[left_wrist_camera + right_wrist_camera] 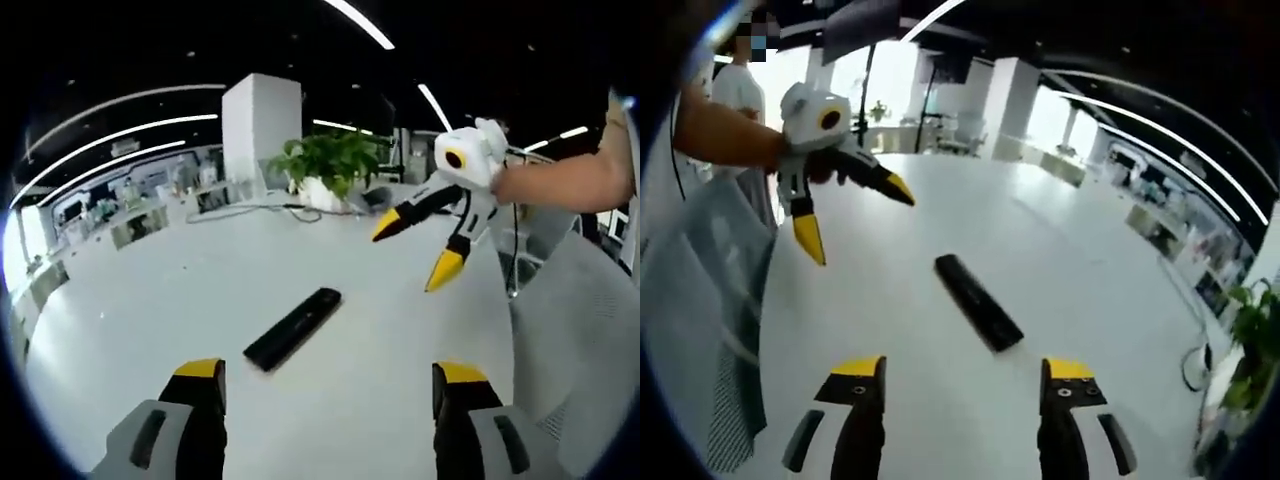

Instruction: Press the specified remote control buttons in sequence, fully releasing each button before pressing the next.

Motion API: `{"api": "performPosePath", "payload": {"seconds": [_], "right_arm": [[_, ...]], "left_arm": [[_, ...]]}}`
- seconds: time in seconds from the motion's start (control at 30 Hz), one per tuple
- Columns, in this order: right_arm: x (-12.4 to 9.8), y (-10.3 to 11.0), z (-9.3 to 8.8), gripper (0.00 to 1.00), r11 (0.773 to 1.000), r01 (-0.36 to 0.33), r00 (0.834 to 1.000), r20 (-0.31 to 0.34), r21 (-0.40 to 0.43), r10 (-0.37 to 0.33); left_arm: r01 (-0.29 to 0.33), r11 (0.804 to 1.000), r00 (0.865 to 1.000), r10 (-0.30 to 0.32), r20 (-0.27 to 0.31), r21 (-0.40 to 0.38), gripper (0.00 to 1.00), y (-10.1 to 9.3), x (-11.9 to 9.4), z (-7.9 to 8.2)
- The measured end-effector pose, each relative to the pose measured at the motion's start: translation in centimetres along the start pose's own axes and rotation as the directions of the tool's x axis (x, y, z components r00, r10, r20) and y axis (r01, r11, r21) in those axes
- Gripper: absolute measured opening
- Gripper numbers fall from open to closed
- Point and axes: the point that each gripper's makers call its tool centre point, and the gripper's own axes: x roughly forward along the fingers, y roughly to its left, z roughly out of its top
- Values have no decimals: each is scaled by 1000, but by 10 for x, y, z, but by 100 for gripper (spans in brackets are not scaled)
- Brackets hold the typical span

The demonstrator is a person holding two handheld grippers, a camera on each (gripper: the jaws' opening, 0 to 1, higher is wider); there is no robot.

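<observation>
Grippers, left [325,385] and right [965,385], wide open above remote [292,327], empty.

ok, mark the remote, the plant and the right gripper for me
remote [292,328], left gripper view, middle of its top face.
plant [335,160], left gripper view, the leaves.
right gripper [422,248], left gripper view, midway between its two yellow tips, jaws apart.

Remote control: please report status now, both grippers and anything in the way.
Left gripper open, right gripper open, both above the table. Remote control lying flat, untouched. Nothing in the way.
</observation>
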Motion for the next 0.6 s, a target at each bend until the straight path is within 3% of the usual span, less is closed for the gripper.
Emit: {"api": "performPosePath", "payload": {"seconds": [0.6], "right_arm": [[-12, 20, 19, 64, 994, 56, 988, 137, 89, -68]], "left_arm": [[-53, 994, 991, 64, 114, -98, 96, -9, -23, 13]]}}
